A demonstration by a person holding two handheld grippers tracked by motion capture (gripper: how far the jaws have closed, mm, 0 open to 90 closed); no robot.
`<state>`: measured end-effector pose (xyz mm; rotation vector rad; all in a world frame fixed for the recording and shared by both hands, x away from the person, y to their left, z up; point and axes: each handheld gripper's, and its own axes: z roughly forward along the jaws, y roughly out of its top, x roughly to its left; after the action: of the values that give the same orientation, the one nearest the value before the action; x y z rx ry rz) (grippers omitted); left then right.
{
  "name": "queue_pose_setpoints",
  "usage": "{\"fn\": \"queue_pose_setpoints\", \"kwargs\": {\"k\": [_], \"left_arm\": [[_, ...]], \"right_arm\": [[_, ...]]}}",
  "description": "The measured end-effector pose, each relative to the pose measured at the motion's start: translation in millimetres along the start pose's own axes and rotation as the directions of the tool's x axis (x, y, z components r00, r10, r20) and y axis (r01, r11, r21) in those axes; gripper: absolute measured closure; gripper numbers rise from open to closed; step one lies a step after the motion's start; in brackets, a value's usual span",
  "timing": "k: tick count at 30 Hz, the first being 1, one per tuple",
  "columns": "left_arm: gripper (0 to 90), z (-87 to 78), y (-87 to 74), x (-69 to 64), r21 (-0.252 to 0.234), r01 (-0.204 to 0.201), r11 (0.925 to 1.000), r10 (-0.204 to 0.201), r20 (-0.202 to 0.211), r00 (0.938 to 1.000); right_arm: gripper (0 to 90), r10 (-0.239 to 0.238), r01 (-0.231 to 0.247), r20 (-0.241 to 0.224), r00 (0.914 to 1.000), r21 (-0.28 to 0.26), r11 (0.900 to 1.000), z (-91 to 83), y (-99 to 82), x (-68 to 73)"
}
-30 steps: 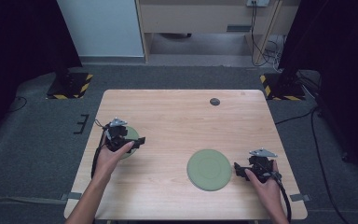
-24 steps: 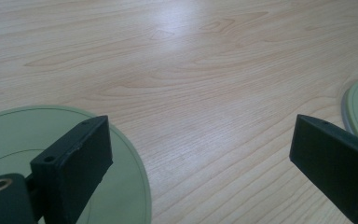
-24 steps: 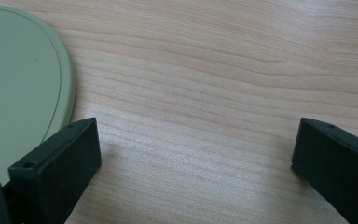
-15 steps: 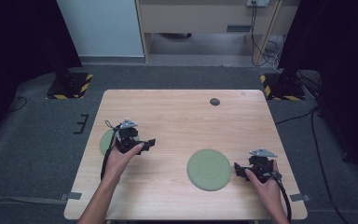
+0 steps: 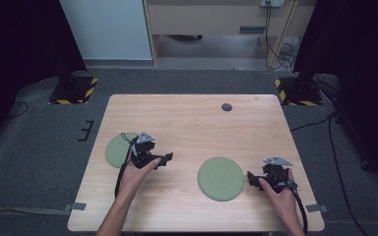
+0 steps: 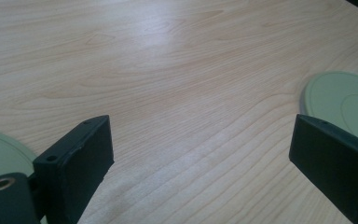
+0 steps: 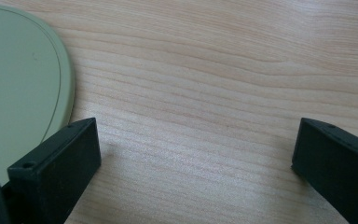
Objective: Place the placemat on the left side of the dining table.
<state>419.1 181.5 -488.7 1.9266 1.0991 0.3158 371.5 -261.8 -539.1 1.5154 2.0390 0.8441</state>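
Two flat, round, pale-green plates lay on the tabletop (image 5: 192, 128): the left plate (image 5: 115, 150) beside the left claw (image 5: 165, 158), the right plate (image 5: 221, 178) just left of the right claw (image 5: 251, 177). Both claws were spread, holding nothing.

High view: fixed above the person's side, facing forward and down, far enough to take in the whole worktop (image 5: 202, 128).
Left gripper view: low, close over the wood, looking out between its fingers (image 6: 74, 163).
Right gripper view: equally low and close.
Shared: the middle green plate (image 5: 221, 178) appears in all three.
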Motion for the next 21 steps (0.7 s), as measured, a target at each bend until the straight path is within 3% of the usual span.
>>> {"fn": "queue_pose_setpoints", "kwargs": {"k": [7,12,21], "left_arm": [[5.6,-5.5,-0.7,-13.5,-0.005,-0.031,0.9995,0.031,0.017,0.9994],[5.7,-6.4,-5.0,-27.6,0.016,-0.089,0.9959,0.089,0.026,0.9957],[5.7,-3.7,-10.3,-45.2,0.033,-0.129,0.9911,0.128,0.047,0.9907]], "right_arm": [[1.4,0.001,-0.001,0.001,1.0000,0.000,1.0000,-0.1,-0.1,0.1],[1.3,0.003,-0.003,0.002,1.0000,0.000,1.0000,-0.5,-0.5,0.3],[1.3,0.002,-0.002,0.002,1.0000,0.000,1.0000,-0.5,-0.5,0.3]]}}
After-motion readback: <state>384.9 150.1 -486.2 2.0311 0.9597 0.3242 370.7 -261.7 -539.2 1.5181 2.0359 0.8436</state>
